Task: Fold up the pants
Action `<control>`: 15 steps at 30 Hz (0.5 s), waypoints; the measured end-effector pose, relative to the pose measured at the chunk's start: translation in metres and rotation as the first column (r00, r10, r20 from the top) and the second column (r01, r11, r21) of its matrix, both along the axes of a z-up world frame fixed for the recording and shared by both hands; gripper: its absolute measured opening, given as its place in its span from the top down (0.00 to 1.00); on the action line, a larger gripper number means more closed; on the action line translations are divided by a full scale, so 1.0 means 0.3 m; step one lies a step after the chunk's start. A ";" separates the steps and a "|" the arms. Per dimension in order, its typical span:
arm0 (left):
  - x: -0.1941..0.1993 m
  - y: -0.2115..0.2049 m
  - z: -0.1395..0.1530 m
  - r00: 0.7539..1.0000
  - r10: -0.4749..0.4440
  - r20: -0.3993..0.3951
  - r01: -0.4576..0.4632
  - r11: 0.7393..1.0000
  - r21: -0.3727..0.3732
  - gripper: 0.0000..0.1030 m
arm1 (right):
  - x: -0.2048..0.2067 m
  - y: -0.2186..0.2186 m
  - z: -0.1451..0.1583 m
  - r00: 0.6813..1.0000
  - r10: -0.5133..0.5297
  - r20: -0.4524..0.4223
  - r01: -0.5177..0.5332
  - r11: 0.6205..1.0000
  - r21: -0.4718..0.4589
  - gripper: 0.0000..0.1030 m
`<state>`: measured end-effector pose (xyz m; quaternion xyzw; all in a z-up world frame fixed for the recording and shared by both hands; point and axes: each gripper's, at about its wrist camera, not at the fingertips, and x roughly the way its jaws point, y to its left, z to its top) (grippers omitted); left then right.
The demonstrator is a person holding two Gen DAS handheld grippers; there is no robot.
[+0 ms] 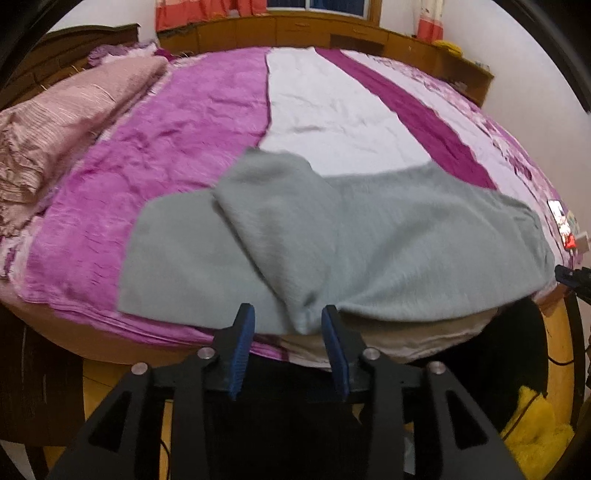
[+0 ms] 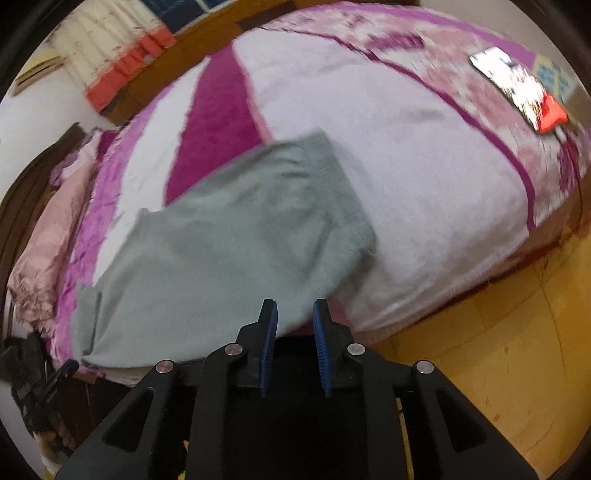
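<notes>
Garment: soft grey fleece pants [image 1: 332, 229], partly folded — at bed's 6 o'clock edge.
Left gripper [image 1: 288, 319]: jaws apart, holding nothing, straddling a fold.
Right gripper [image 2: 295, 314]: parted, empty.
Advice: close on the whole fold; lift evenly.

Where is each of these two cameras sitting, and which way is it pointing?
Left wrist: rides on the left gripper, at the bed's near edge, looking across the grey pants toward the wooden headboard; its own two fingers show.
Right wrist: rides on the right gripper, tilted, facing the pants and a phone; its own fingers show.
Shared: pants, bedspread, phone; each glimpses the other gripper at its edge.
</notes>
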<state>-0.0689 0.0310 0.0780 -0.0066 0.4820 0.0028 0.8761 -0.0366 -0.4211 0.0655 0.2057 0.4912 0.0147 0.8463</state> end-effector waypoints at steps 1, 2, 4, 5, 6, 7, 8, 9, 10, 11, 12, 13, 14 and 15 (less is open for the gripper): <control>-0.004 0.007 0.019 1.000 0.008 0.013 -0.008 1.000 -0.001 0.60 | 0.002 0.013 0.020 1.000 0.011 0.010 -0.011 1.000 -0.016 0.85; -0.004 0.011 0.033 1.000 0.013 0.026 -0.013 1.000 -0.001 0.59 | 0.005 0.030 0.042 0.999 0.024 0.024 -0.023 0.999 -0.034 0.84; 0.005 0.013 0.054 0.999 0.015 0.048 -0.015 1.000 0.006 0.57 | 0.011 0.067 0.080 0.997 0.062 0.052 -0.059 0.996 -0.064 0.84; 0.015 0.013 0.058 0.998 0.013 0.054 -0.013 1.000 0.011 0.56 | 0.017 0.093 0.097 0.994 0.089 0.069 -0.083 0.993 -0.078 0.84; 0.028 0.008 0.061 0.998 0.011 0.058 -0.012 1.000 0.016 0.56 | 0.024 0.117 0.105 0.991 0.111 0.081 -0.103 0.990 -0.092 0.83; 0.043 -0.001 0.062 0.998 0.008 0.058 -0.009 1.000 0.018 0.56 | 0.034 0.141 0.109 0.987 0.133 0.086 -0.123 0.987 -0.107 0.82; 0.063 -0.012 0.062 0.998 -0.001 0.060 0.000 1.000 0.015 0.56 | 0.048 0.171 0.104 0.984 0.159 0.082 -0.148 0.981 -0.123 0.81; 0.084 -0.023 0.059 0.998 -0.010 0.060 0.009 1.000 0.011 0.56 | 0.065 0.187 0.096 0.982 0.173 0.076 -0.162 0.979 -0.127 0.81; 0.110 -0.039 0.054 0.998 -0.021 0.057 0.020 1.000 0.011 0.56 | 0.082 0.208 0.079 0.979 0.192 0.066 -0.182 0.975 -0.125 0.81; 0.129 -0.050 0.048 0.998 -0.031 0.055 0.031 0.999 0.010 0.56 | 0.098 0.223 0.062 0.978 0.201 0.055 -0.194 0.974 -0.121 0.81; 0.151 -0.064 0.041 0.998 -0.046 0.051 0.046 0.999 0.009 0.56 | 0.111 0.233 0.041 0.977 0.208 0.040 -0.202 0.973 -0.115 0.81; 0.172 -0.078 0.032 0.997 -0.055 0.045 0.055 0.998 0.008 0.56 | 0.126 0.244 0.020 0.977 0.211 0.027 -0.206 0.972 -0.110 0.81; 0.203 -0.098 0.020 0.997 -0.064 0.035 0.064 0.998 0.004 0.56 | 0.142 0.255 -0.003 0.977 0.213 0.014 -0.210 0.972 -0.107 0.81; 0.219 -0.109 0.011 0.997 -0.070 0.029 0.071 0.998 0.000 0.56 | 0.156 0.266 -0.029 0.977 0.213 -0.001 -0.212 0.972 -0.105 0.81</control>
